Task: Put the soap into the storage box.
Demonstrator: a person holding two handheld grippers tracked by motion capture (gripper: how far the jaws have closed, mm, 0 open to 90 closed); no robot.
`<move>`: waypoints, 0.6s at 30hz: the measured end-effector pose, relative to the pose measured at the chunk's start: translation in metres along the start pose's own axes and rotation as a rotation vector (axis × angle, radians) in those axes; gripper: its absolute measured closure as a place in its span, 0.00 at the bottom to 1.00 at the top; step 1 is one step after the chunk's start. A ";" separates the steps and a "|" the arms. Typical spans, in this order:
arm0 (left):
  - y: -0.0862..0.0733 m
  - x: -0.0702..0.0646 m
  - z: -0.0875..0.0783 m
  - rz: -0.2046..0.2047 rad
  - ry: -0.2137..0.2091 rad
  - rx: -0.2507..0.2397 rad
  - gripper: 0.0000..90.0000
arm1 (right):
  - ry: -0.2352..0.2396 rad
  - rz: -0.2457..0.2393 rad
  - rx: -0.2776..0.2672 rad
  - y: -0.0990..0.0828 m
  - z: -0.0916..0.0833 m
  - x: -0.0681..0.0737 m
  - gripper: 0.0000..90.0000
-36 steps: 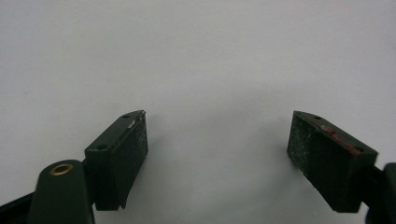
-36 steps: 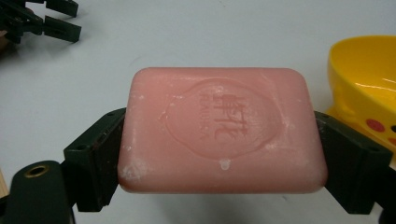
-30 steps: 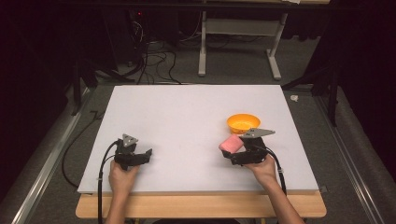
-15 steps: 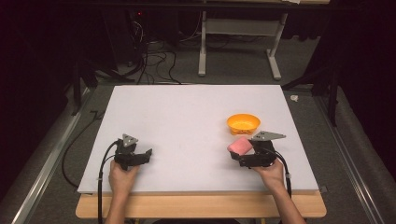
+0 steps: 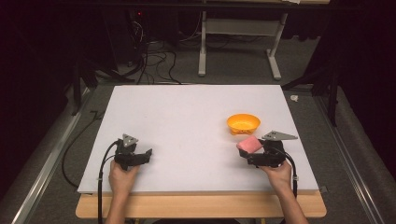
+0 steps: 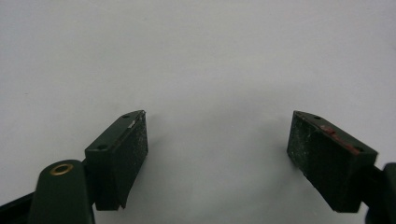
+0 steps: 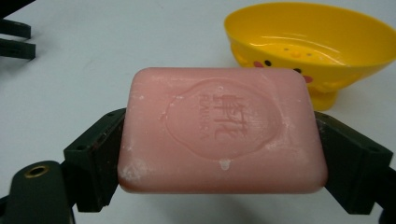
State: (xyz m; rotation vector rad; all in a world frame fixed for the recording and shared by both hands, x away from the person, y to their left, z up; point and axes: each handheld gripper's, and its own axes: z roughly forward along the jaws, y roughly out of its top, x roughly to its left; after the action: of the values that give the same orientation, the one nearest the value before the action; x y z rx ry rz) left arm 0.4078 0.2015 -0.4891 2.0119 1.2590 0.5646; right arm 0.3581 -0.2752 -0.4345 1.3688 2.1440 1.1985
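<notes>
Pink soap bar [image 7: 222, 130] is clamped in the right gripper [image 5: 252, 151] fingers near the yellow dish [image 5: 243, 123]; left gripper [image 6: 217, 158] fingers are spread wide over the desk [image 5: 187, 116].

a lab-like recording room: white board [image 5: 187, 116] on a wooden bench, floor cables [image 5: 154, 60], dark surroundings.

The yellow bowl [image 5: 243, 123] stands just beyond the right gripper [image 5: 243, 151], blocking the way forward. Bare counter [image 5: 187, 121] lies open leftward, across to the left gripper [image 5: 148, 154].
</notes>
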 end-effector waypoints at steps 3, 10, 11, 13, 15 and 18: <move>0.000 0.000 0.000 0.000 0.000 0.000 0.23 | -0.015 0.015 -0.005 0.001 -0.003 -0.003 0.15; 0.000 0.000 0.000 0.001 0.001 0.001 0.23 | -0.040 0.028 -0.015 0.007 -0.007 -0.008 0.15; 0.000 0.000 0.000 0.001 0.001 0.000 0.23 | -0.041 0.031 -0.015 0.008 -0.007 -0.009 0.15; 0.000 0.000 0.000 0.001 0.001 0.000 0.23 | -0.043 0.028 -0.016 0.009 -0.006 -0.009 0.15; 0.000 0.000 0.000 0.001 0.001 0.000 0.23 | -0.046 0.037 -0.017 0.012 -0.006 -0.010 0.15; 0.000 0.000 0.000 0.001 0.001 0.001 0.23 | -0.050 0.048 -0.015 0.016 -0.005 -0.012 0.15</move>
State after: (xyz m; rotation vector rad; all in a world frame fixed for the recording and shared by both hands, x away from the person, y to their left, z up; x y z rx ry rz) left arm 0.4076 0.2014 -0.4890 2.0135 1.2589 0.5664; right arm 0.3701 -0.2848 -0.4205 1.4356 2.0753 1.1833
